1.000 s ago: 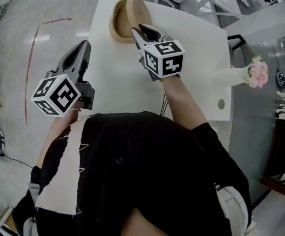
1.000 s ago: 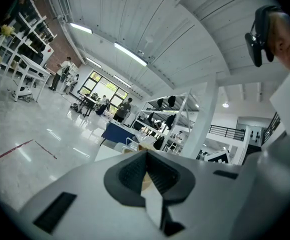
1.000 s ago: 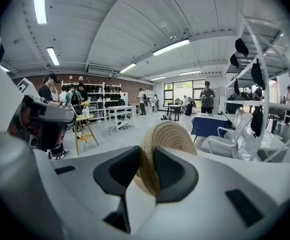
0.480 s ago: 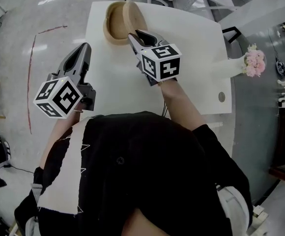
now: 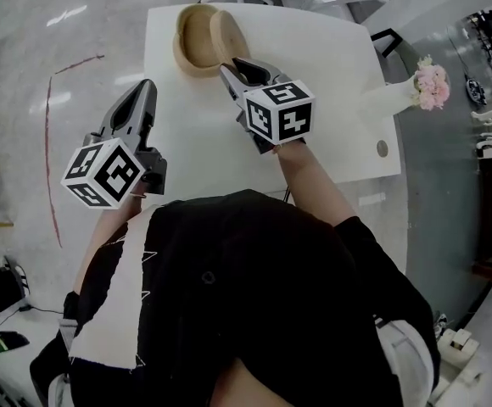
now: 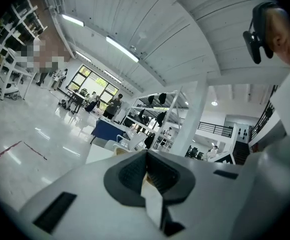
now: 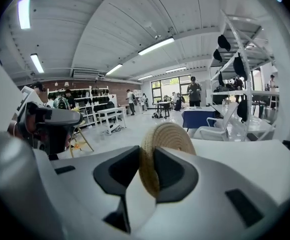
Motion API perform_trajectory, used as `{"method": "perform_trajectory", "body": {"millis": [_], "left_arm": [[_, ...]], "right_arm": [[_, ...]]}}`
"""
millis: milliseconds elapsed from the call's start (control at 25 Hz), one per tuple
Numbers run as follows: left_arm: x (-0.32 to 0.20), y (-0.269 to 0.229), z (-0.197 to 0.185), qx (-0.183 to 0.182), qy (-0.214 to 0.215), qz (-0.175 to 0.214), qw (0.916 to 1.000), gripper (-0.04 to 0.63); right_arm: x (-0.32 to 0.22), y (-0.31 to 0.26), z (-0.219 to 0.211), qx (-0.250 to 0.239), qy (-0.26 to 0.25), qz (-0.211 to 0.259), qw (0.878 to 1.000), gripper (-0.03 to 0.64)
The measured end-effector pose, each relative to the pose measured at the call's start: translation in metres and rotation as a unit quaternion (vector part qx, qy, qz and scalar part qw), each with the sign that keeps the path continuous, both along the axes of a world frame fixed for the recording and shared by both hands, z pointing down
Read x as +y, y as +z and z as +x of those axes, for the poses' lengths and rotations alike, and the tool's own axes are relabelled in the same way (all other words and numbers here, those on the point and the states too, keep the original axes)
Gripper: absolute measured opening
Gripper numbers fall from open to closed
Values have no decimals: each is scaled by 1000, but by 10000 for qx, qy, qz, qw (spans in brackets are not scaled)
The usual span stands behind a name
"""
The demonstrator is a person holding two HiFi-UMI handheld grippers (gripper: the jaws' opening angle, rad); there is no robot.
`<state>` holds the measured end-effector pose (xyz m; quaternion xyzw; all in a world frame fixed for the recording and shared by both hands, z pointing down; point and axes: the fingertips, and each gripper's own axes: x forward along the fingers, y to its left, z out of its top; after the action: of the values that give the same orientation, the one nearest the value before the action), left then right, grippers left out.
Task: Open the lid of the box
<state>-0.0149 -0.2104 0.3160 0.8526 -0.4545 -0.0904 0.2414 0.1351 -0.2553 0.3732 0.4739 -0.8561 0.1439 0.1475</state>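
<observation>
Bright, even light from ceiling strip lights. Glare streaks on glossy floor. My gripper views fisheye-warped, corners black, close foreground soft.

White table, round box (open) on it

In the head view, the right gripper hides the lower rim of the upright lid, and the lid covers the box's right wall. Our dark torso hides the table's near edge. In the right gripper view, the pads hide the lid's lower part.
</observation>
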Motion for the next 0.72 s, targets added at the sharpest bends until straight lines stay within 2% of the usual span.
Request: {"method": "perform_trajectory", "body": {"millis": [200,480,720], "left_arm": [[2,-6,-20,60,265,-38,9996,9],[1,-9,-56,56,318,-71,9995,9],[6,-12,-75,80,533,-71,9985,9]], "right_arm": [[13,-5,-14,-116,314,-98,9994,98],[23,-4,-24,-400,922,-191,9948,98],[32,-8,-36,-626,1316,-256,9890,99]]}}
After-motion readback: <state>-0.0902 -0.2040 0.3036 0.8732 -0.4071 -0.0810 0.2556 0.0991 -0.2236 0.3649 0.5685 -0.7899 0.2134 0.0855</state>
